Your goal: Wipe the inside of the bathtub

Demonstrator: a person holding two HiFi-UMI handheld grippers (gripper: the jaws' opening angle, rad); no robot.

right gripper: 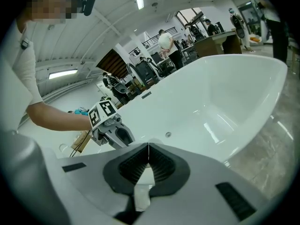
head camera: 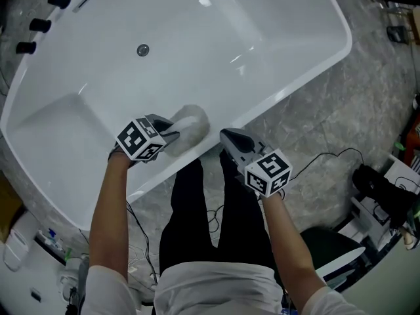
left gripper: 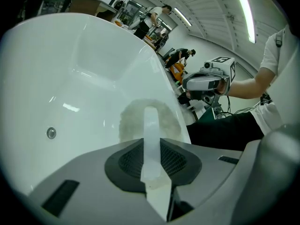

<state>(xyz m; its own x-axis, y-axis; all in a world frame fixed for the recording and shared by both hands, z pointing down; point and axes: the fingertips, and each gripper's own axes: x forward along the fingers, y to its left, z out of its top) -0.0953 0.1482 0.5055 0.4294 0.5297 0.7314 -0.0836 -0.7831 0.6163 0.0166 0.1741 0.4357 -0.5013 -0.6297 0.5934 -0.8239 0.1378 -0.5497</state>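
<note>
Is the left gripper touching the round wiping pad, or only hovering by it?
Touching. The left gripper view shows the left gripper with its jaws shut on the pale handle, which runs up onto the round wiping pad.

Grey marbled floor (head camera: 341, 104), pale ceiling (left gripper: 211, 13).
I see a black cable (head camera: 338, 151) trailing on it and strip lights (left gripper: 247, 15) overhead.
</note>
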